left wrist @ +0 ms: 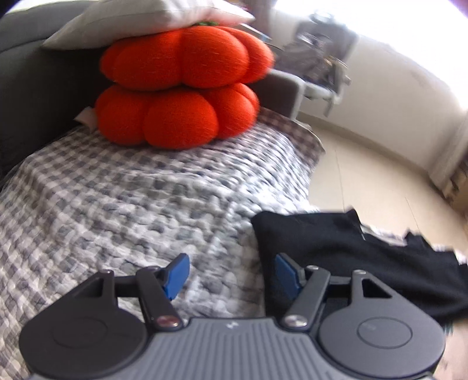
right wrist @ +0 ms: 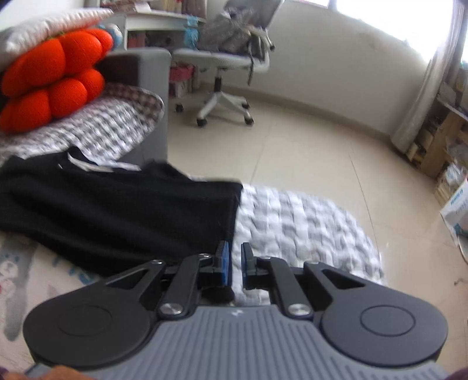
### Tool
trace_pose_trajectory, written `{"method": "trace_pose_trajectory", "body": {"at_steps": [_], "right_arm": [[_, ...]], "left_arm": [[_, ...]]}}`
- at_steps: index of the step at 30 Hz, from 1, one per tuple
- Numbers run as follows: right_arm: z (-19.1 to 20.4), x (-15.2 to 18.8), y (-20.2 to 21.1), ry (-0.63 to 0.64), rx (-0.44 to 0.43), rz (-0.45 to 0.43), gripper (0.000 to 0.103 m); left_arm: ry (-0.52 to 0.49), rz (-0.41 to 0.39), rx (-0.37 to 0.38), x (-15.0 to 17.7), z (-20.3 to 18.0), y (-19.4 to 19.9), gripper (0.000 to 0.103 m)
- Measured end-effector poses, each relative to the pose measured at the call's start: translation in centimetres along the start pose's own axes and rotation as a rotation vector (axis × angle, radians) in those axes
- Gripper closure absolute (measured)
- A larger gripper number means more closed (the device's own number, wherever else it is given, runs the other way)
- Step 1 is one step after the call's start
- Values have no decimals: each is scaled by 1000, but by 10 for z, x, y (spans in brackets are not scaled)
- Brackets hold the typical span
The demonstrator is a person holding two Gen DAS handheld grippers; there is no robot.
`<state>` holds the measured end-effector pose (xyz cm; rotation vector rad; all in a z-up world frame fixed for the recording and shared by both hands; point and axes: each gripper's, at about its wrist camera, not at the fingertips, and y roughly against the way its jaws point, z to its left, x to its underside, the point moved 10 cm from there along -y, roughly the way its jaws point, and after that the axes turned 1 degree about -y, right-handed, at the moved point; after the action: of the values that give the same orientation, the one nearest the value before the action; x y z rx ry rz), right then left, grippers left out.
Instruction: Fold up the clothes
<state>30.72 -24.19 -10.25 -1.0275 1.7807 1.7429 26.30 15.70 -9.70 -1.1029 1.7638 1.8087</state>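
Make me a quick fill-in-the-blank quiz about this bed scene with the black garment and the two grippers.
1. The black garment lies spread on the grey-and-white ____ bedspread.
2. Two orange pumpkin-shaped cushions are stacked under a ____ pillow.
3. The left gripper has its blue-padded jaws ____, with nothing between them.
4. Across the tiled floor stands a white swivel ____ on castors.

Missing words: checked; white; open; chair

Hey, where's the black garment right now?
The black garment lies spread on the checkered bedspread, near the bed's floor-side edge, on the near side of the stacked orange cushions. It fills the right wrist view's left half.
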Motion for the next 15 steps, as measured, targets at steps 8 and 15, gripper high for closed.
{"method": "trace_pose_trajectory", "body": {"at_steps": [8,15], "right_arm": [[8,-14,19,-9,-45,-77,94],[17,4,-5,3,-65,26,92]], "left_arm": [[-95,39,-19,20,-2,7,37],[-269,30,-51,46,-5,25,37]]}}
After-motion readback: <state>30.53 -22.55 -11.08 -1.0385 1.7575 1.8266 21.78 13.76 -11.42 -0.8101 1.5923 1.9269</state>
